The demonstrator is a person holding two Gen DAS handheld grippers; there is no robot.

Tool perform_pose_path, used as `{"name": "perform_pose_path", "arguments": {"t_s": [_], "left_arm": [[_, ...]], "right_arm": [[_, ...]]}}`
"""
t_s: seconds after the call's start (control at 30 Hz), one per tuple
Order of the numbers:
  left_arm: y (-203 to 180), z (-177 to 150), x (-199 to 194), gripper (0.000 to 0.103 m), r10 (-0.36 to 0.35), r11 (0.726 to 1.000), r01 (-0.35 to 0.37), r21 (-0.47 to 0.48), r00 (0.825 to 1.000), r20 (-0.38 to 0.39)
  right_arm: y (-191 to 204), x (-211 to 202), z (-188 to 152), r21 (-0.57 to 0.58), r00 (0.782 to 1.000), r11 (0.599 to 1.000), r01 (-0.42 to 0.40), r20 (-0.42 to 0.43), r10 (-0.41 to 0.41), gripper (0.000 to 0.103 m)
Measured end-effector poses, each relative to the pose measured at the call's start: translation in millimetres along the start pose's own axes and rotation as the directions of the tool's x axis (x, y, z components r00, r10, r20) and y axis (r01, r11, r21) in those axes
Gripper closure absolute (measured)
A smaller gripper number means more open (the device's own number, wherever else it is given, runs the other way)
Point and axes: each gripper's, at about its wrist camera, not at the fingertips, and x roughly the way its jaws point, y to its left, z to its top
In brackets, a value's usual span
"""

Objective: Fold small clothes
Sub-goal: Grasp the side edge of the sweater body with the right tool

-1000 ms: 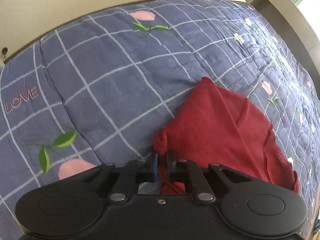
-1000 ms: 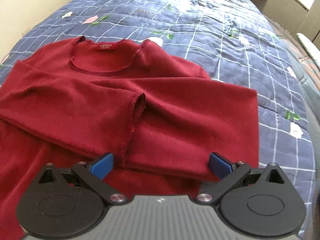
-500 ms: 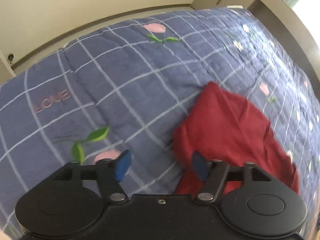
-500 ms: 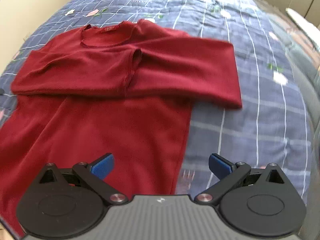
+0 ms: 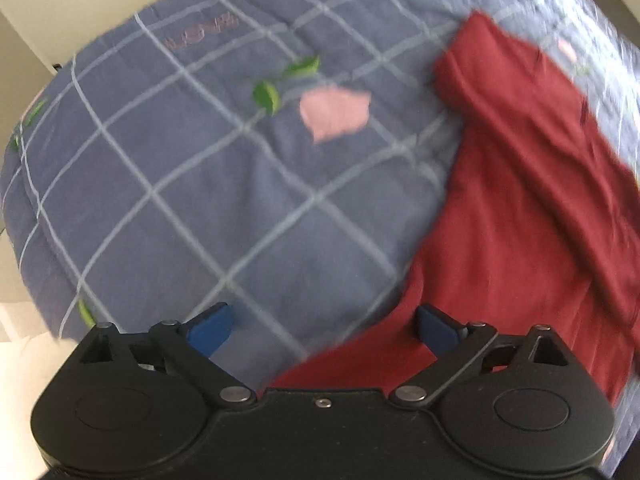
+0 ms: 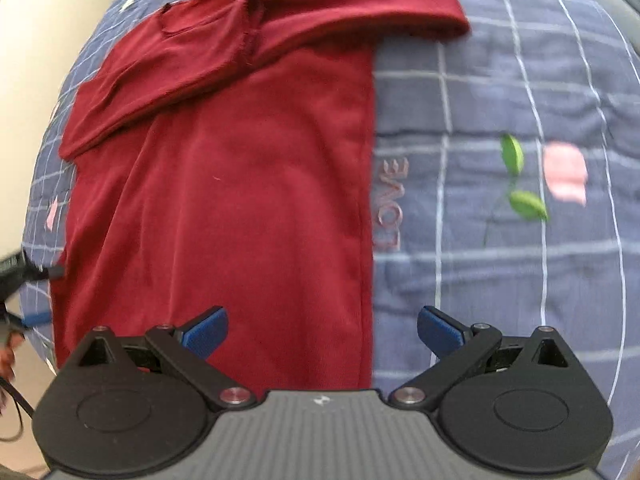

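Observation:
A dark red long-sleeved top [image 6: 224, 184] lies flat on the blue checked quilt [image 6: 500, 280], both sleeves folded across its chest near the neckline. My right gripper [image 6: 322, 332] is open and empty above the top's lower right side edge. In the left wrist view the top [image 5: 520, 208] lies at the right. My left gripper [image 5: 324, 330] is open and empty over the top's lower left edge where it meets the quilt [image 5: 192, 184].
The quilt carries pink flowers [image 5: 334, 114], green leaves and a "LOVE" print [image 6: 390, 204]. The bed's edge and a cream wall [image 5: 60, 12] show at the left. A dark cable and part of a hand [image 6: 8, 308] sit at the far left of the right wrist view.
My left gripper has let go of the red fabric, opened and drawn back toward the hem. My right gripper has stayed open and pulled back from the sleeves to the lower side edge.

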Motion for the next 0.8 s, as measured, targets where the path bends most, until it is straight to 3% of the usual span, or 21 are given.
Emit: {"name": "perform_pose_path", "arguments": {"t_s": [0.2,0.43,0.6,0.67,0.7,0.77,0.8], "left_arm": [[7.4,-9.8,-1.7,0.005,-0.024,0.995,0.030,0.098,0.998,-0.055],[24.1,-40.3,-0.5,0.005,-0.019,0.952,0.060,0.299,0.990,-0.139],[38.8,-59.3,-2.5,0.015,-0.005,0.945,0.052,0.324,0.990,-0.144],[45.6,-63.1,-6.3,0.027,-0.018,0.946,0.069,0.316,0.987,-0.161],[49.0,-64.7,-8.1,0.032,-0.031,0.946,0.083,0.315,0.985,-0.168],[57.1,-67.4,-13.0,0.058,-0.047,0.949,0.098,0.300,0.984,-0.172],[61.0,-69.2,-15.3,0.065,-0.065,0.950,0.113,0.290,0.983,-0.173]], "right_arm": [[-0.5,-2.0,-29.7,0.082,1.000,0.997,0.008,0.002,-0.008,0.000],[8.6,3.8,-69.7,0.100,0.997,0.993,0.068,0.014,-0.069,0.010],[10.9,-2.0,-91.8,0.097,0.995,0.992,0.085,0.040,-0.089,0.013],[9.5,-6.3,-100.1,0.112,0.993,0.990,0.091,0.065,-0.098,0.024],[8.9,-7.7,-102.5,0.114,0.992,0.989,0.091,0.076,-0.100,0.035],[8.0,-11.3,-105.5,0.113,0.992,0.991,0.075,0.091,-0.086,0.053],[9.2,-15.1,-107.4,0.107,0.992,0.992,0.068,0.102,-0.079,0.068]]}}
